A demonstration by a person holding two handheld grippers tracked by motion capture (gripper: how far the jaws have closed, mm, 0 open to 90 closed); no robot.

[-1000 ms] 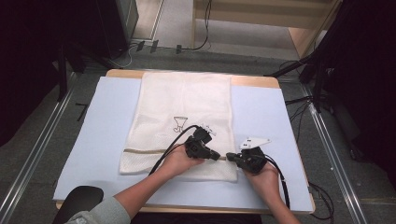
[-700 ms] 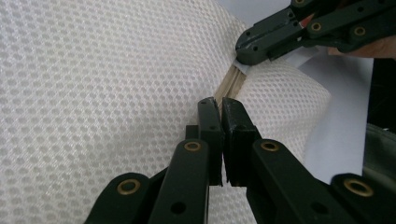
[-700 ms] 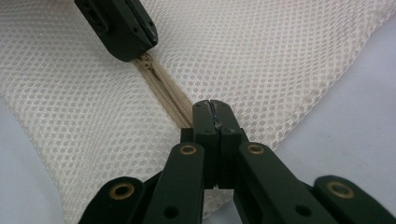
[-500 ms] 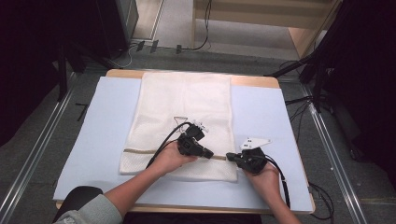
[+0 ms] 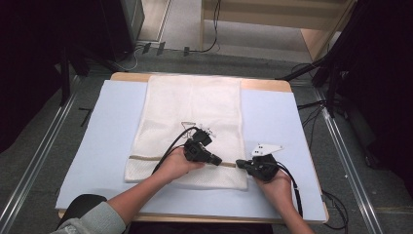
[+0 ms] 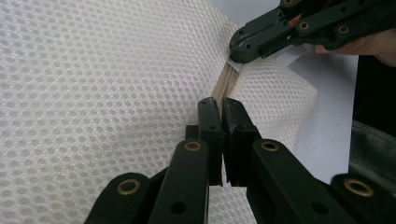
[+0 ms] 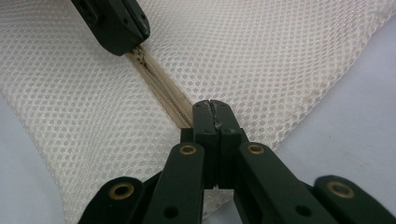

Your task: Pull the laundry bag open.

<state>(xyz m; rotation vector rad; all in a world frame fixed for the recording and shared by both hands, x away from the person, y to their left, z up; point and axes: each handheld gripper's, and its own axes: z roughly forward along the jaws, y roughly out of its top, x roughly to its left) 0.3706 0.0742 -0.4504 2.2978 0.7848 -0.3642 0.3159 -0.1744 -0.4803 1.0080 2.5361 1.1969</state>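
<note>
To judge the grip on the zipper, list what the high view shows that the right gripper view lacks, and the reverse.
High view: the whole mesh bag spread flat on the blue mat, the wooden table edge, and the left hand and right hand.
Right gripper view: the beige zipper with its teeth close up, and the right gripper with its jaws shut on the bag at the zipper's end.
Both: the left gripper clamped on the zipper line, a short stretch from the right one.
</note>
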